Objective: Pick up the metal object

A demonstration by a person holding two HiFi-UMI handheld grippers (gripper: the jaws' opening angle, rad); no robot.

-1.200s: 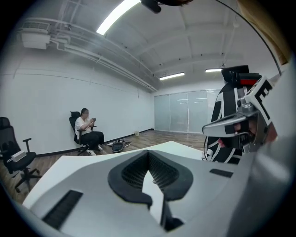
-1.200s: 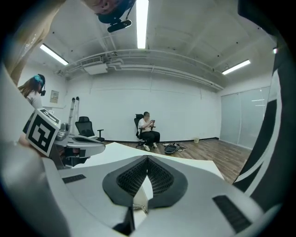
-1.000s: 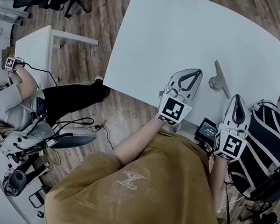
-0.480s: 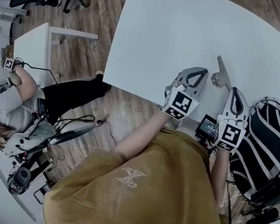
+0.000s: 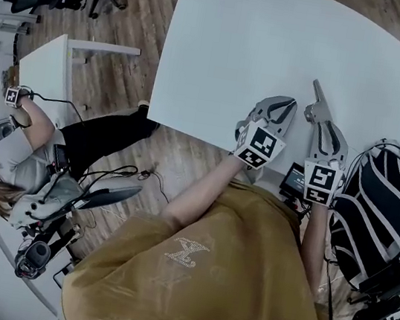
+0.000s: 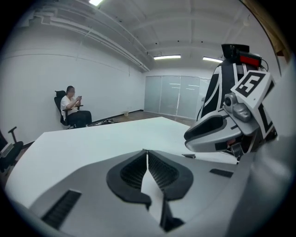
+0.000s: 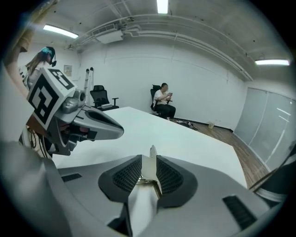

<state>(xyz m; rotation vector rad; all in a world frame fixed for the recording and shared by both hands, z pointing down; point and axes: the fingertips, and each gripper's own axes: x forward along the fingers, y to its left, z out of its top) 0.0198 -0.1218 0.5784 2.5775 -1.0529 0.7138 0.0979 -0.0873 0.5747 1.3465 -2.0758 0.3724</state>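
The metal object [image 5: 315, 95], a flat silver bracket with a pointed end, lies on the white table [image 5: 279, 40] near its front right edge. My right gripper [image 5: 317, 122] has reached it. In the right gripper view the bracket [image 7: 149, 169] sits between the jaws, which are opening, and its tip pokes out past them. My left gripper [image 5: 289, 104] rests just left of it, shut and empty, its tips meeting [image 6: 147, 152]. Each gripper shows in the other's view: the right gripper [image 6: 217, 132], the left gripper [image 7: 99, 125].
A small black device [image 5: 296, 182] sits at the table's near edge. A black-and-white striped bag [image 5: 379, 214] stands to my right. A second person [image 5: 20, 157] sits at left by a small white table [image 5: 49, 64]. Another person sits on a chair [image 7: 163, 99] across the room.
My right gripper moved forward and left from the table edge to the bracket, and its jaws now stand parted around it. The left gripper shifted slightly right, still shut.
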